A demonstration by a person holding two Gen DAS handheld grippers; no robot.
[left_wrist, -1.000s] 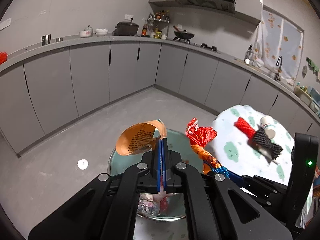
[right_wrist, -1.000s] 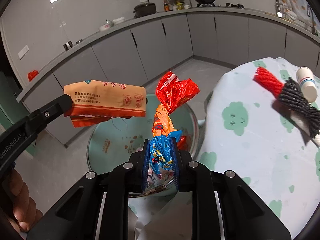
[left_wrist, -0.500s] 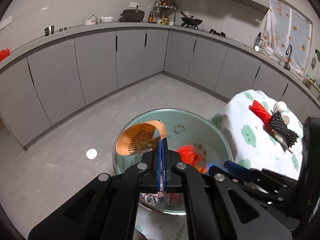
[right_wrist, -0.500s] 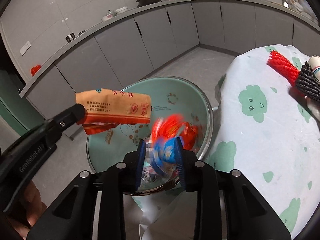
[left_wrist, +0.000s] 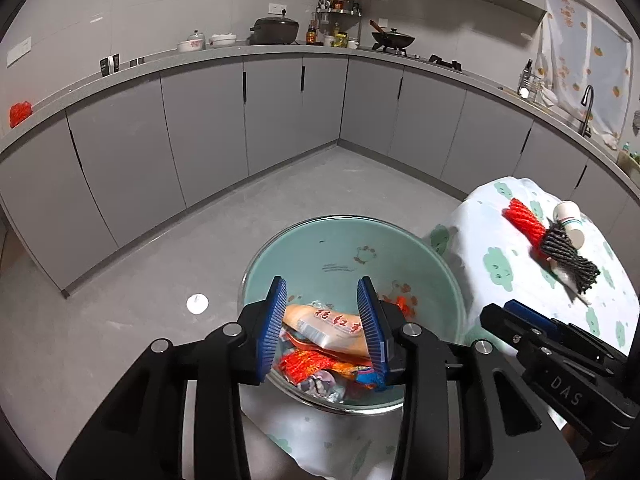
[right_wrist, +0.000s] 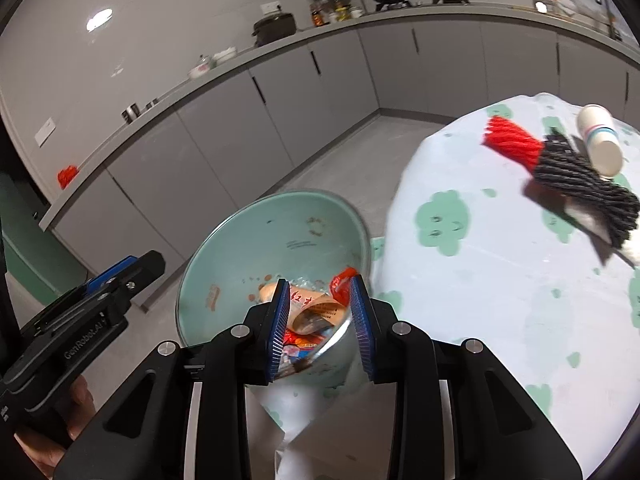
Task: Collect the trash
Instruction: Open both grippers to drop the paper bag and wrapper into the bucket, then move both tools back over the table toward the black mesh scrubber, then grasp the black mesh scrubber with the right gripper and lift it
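Observation:
A mint-green trash bin [left_wrist: 348, 240] [right_wrist: 280, 224] stands beside the table and holds several wrappers. An orange snack wrapper [left_wrist: 324, 326] [right_wrist: 316, 308] lies on top, with a red and blue wrapper [left_wrist: 308, 362] [right_wrist: 340, 280] next to it. My left gripper [left_wrist: 322, 284] [right_wrist: 132, 268] hovers over the bin; its jaws are opening and nothing is between them. My right gripper [right_wrist: 320, 284] [left_wrist: 514, 312] is open over the bin's near rim, also with nothing between its fingers. On the table lie a red foam net [right_wrist: 512, 142], a black foam net [right_wrist: 580, 180] and a white bottle [right_wrist: 600, 140].
The round table wears a white cloth with green clouds [right_wrist: 480, 280] to the right of the bin. Grey kitchen cabinets [left_wrist: 200, 140] line the far walls across a bare grey floor. A person's hand [right_wrist: 76, 400] holds the left gripper's handle.
Both grippers let go over the bin: the red and blue wrapper dropped first, then the orange wrapper. Both now lie in the bin, and both pairs of jaws stand apart.

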